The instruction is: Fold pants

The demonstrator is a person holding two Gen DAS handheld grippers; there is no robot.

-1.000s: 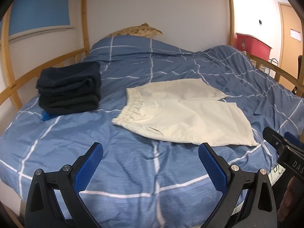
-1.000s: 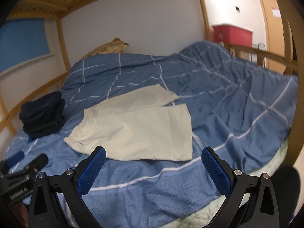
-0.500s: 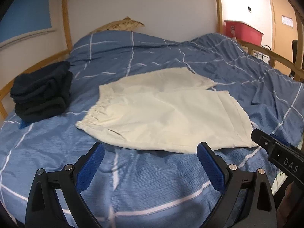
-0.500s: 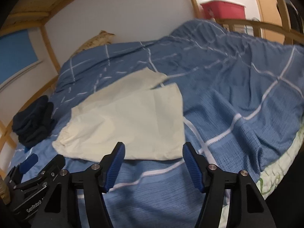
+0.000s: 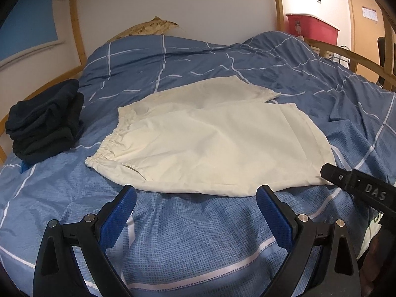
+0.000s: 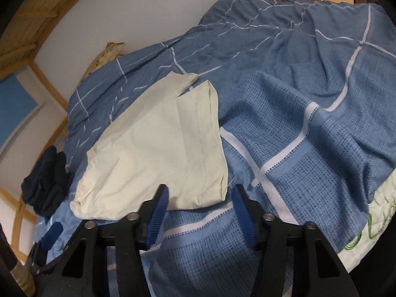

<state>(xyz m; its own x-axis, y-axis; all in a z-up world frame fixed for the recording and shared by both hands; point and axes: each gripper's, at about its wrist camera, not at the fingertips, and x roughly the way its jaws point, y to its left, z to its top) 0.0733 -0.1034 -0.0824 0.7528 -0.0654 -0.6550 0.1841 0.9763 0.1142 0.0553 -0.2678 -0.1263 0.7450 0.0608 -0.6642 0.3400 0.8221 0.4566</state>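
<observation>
Cream shorts (image 5: 210,138) lie flat on the blue checked duvet (image 5: 198,242), waistband to the left, legs to the right. My left gripper (image 5: 195,205) is open and empty, just short of the shorts' near edge. My right gripper (image 6: 200,200) is open, narrower than before, with its jaws either side of the near leg's hem corner (image 6: 217,193), low over the duvet (image 6: 309,128). The right gripper also shows at the right edge of the left wrist view (image 5: 356,185).
A stack of folded dark clothes (image 5: 44,121) sits at the left by the wooden bed rail (image 5: 76,34). A pillow (image 5: 146,27) lies at the head of the bed. A red bin (image 5: 311,29) stands beyond the right rail.
Both grippers moved forward and down toward the shorts. The right gripper's jaws narrowed and it tilted toward the near leg's hem corner.
</observation>
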